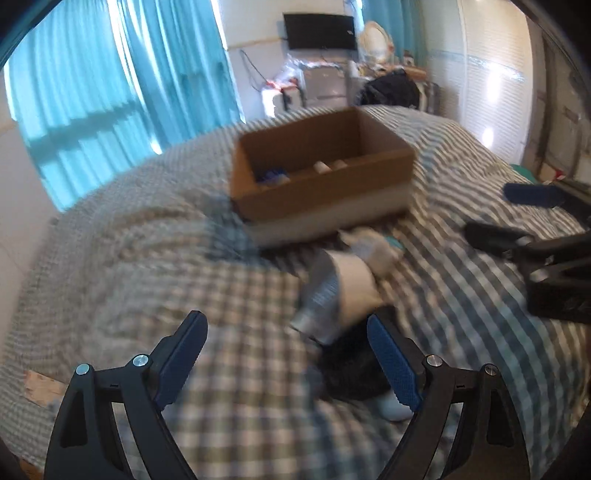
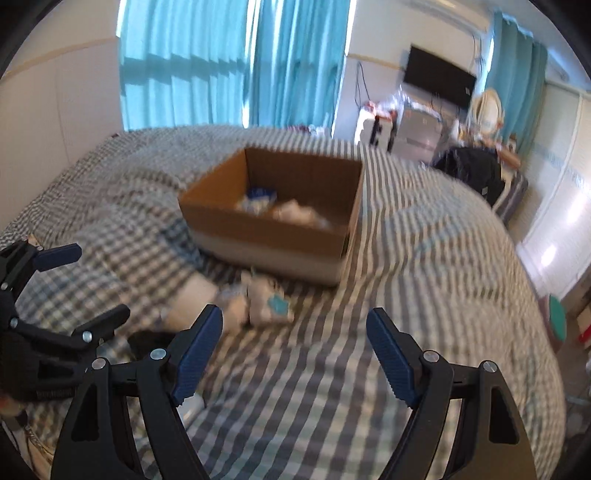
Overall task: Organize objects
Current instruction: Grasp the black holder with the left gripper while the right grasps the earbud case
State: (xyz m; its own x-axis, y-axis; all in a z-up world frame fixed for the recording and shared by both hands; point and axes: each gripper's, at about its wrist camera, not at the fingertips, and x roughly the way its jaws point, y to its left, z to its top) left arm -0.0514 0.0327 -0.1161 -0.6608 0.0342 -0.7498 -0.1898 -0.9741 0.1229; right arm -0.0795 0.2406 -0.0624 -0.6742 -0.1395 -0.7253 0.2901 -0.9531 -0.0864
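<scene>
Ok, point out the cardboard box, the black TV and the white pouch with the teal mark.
cardboard box (image 2: 258, 230): right wrist view, front wall.
black TV (image 1: 319, 31): left wrist view, screen centre.
white pouch (image 2: 267, 301): right wrist view, its face.

I found open bedspread (image 2: 424, 258) right of the cardboard box (image 2: 273, 236); scattered soft items (image 2: 266, 299) blocked its near side.

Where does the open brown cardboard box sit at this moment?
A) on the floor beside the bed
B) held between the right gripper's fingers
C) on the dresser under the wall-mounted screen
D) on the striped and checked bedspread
D: the open brown cardboard box rests on the striped and checked bedspread, with both the left gripper and right gripper open and holding nothing.
</scene>
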